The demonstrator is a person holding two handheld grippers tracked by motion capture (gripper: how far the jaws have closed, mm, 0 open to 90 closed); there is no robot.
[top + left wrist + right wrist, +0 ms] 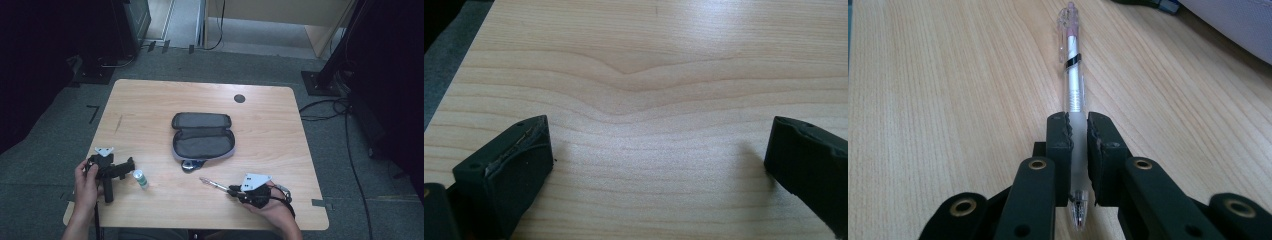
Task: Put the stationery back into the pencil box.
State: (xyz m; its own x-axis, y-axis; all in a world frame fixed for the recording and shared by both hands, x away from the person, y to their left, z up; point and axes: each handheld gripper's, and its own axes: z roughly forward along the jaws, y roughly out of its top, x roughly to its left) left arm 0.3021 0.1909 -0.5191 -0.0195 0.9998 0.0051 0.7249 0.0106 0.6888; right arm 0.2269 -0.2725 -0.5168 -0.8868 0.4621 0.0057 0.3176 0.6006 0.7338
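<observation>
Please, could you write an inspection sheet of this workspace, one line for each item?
Surface: wooden table, bare around the items.
Job's things: pen clamped near its tip; open grey pencil case at the centre.
Clutter: small green-and-white tube beside the left gripper.
Grippers: left gripper open over bare wood; right gripper shut on the pen.
Cables: black cables on the floor at the right.
Surroundings: grey carpet, dark stands behind the table.
</observation>
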